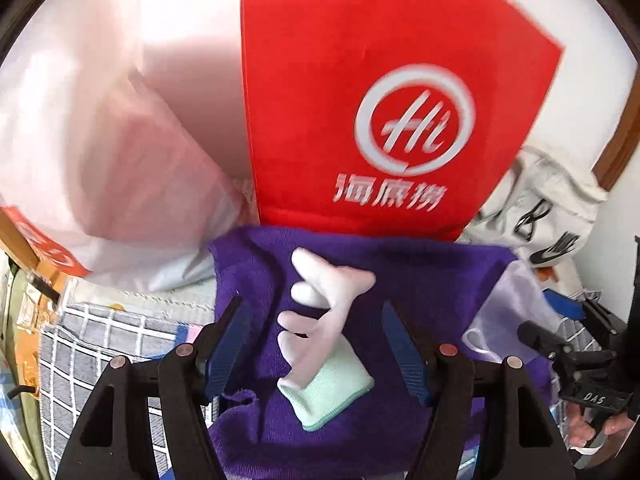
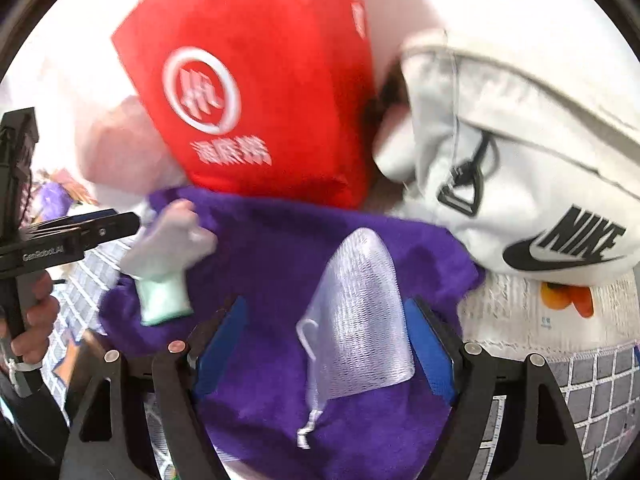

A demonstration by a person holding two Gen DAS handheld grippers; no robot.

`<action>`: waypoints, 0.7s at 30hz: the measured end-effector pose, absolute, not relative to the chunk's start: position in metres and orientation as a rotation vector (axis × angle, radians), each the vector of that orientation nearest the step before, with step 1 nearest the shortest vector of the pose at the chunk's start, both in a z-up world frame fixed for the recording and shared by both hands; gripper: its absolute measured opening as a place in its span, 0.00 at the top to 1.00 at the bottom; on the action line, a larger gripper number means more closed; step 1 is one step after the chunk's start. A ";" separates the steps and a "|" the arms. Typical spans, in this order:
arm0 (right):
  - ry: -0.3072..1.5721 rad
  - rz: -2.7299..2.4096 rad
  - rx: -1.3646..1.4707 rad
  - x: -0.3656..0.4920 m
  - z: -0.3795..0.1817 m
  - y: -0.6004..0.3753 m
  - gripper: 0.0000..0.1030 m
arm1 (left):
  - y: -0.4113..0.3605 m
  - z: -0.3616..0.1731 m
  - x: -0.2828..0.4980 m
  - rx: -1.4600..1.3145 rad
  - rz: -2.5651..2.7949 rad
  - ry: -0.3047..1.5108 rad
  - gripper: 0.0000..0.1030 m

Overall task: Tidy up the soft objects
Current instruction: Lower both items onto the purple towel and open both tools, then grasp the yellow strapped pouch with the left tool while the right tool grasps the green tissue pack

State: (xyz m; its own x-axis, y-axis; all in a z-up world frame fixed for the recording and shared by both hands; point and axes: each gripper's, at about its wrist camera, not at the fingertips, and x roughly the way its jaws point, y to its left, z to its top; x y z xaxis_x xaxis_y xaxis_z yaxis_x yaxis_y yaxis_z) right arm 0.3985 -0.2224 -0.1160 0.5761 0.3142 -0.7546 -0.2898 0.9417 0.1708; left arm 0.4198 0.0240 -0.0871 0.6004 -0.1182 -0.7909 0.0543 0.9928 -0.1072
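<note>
Two claws agape, gripping nothing | left gripper (image 1: 316, 344) straddles white glove (image 1: 320, 332), cuff nearest | right gripper (image 2: 324, 344) straddles mesh pouch (image 2: 360, 312) | both on purple towel (image 2: 260, 240)

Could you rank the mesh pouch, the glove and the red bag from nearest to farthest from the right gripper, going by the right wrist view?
From the right gripper, whose jaws stand open:
1. Mesh pouch: lying on the purple cloth, between the open jaws.
2. Glove: off to the left on the same cloth.
3. Red bag: standing behind the cloth, farthest back.
</note>
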 end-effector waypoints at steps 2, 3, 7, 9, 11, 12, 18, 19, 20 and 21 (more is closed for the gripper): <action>0.875 0.345 -0.002 0.391 -0.109 -0.219 0.22 | 0.034 -0.075 0.406 -0.088 -0.113 0.886 0.35; 0.877 0.339 -0.022 0.385 -0.106 -0.218 0.22 | 0.035 -0.069 0.399 -0.094 -0.118 0.874 0.35; 0.858 0.309 -0.062 0.364 -0.094 -0.212 0.22 | 0.036 -0.056 0.376 -0.073 -0.116 0.907 0.35; 0.871 0.315 -0.072 0.351 -0.092 -0.210 0.22 | 0.039 -0.049 0.358 -0.078 -0.119 0.902 0.35; 0.881 0.297 -0.081 0.335 -0.089 -0.208 0.22 | 0.042 -0.044 0.340 -0.093 -0.145 0.900 0.35; 0.879 0.289 -0.085 0.328 -0.090 -0.208 0.22 | 0.043 -0.042 0.332 -0.100 -0.152 0.900 0.35; 0.902 0.327 -0.038 0.274 -0.090 -0.202 0.22 | 0.051 -0.033 0.271 -0.135 -0.159 0.876 0.35; 0.898 0.335 -0.034 0.264 -0.090 -0.200 0.22 | 0.051 -0.033 0.261 -0.138 -0.158 0.871 0.35; 0.900 0.343 -0.033 0.255 -0.091 -0.198 0.22 | 0.050 -0.036 0.247 -0.130 -0.155 0.875 0.35; 0.903 0.345 -0.031 0.243 -0.092 -0.196 0.22 | 0.048 -0.038 0.239 -0.117 -0.154 0.879 0.35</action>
